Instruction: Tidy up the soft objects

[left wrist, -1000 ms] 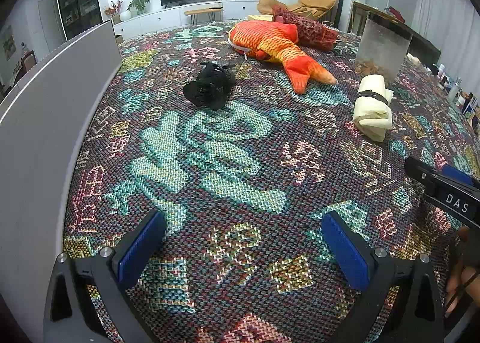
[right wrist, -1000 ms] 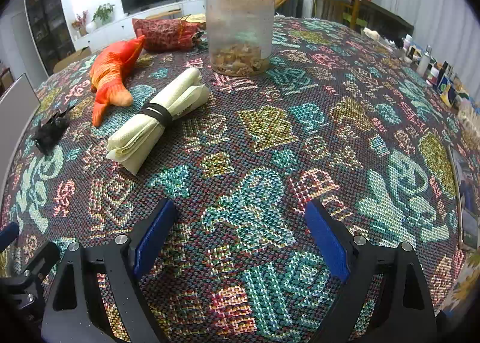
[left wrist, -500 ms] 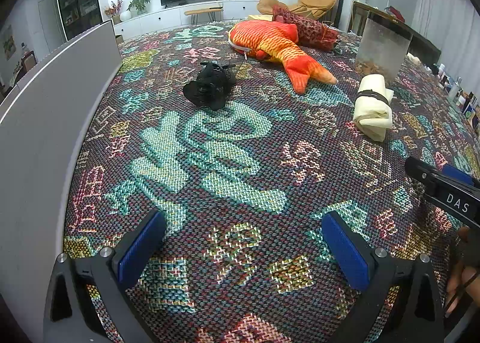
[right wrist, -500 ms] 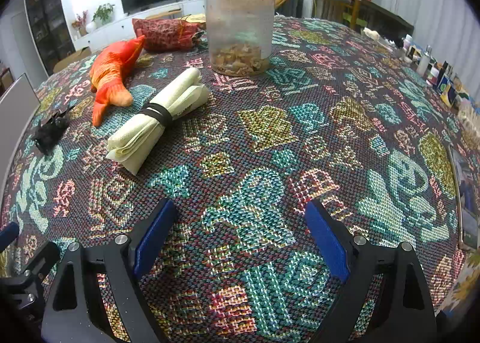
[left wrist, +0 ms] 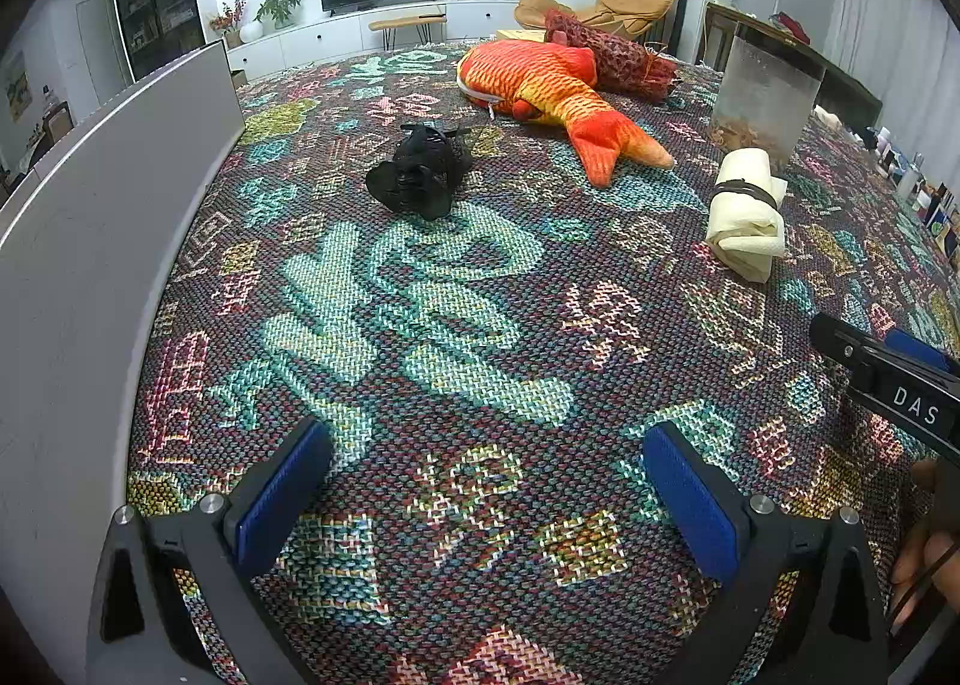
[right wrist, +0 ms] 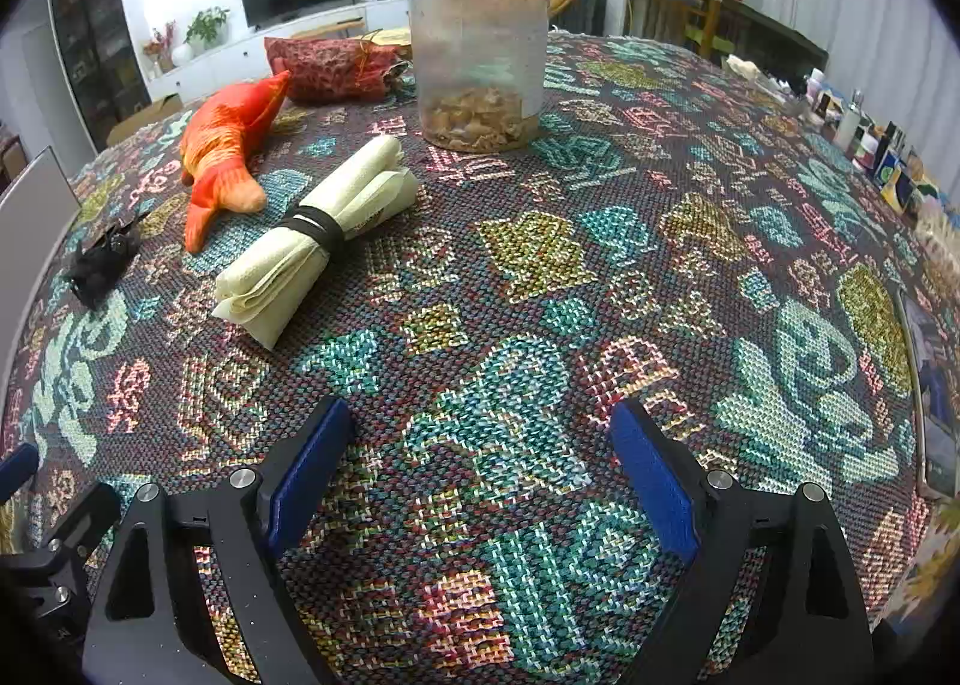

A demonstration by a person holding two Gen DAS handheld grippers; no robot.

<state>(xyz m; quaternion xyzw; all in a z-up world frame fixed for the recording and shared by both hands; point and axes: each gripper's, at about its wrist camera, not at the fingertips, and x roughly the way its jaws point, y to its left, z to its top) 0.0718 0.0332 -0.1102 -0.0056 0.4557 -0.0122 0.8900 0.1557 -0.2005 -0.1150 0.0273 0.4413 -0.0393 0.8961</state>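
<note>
1. Both your grippers hang low over the patterned tabletop point(left wrist: 480, 325): left gripper point(left wrist: 480, 487) and right gripper point(right wrist: 474, 463) each have fingers spread apart, holding nothing (probably poised for a first pick).
2. The soft things lie well ahead: black bundle point(left wrist: 420, 178), orange fish plush point(left wrist: 558, 97), red pouch point(right wrist: 330, 67), cream cloth roll point(right wrist: 318, 241).
3. The lidded jar point(right wrist: 480, 55) stands just behind the roll; the grey panel point(left wrist: 90, 241) borders your left.
</note>
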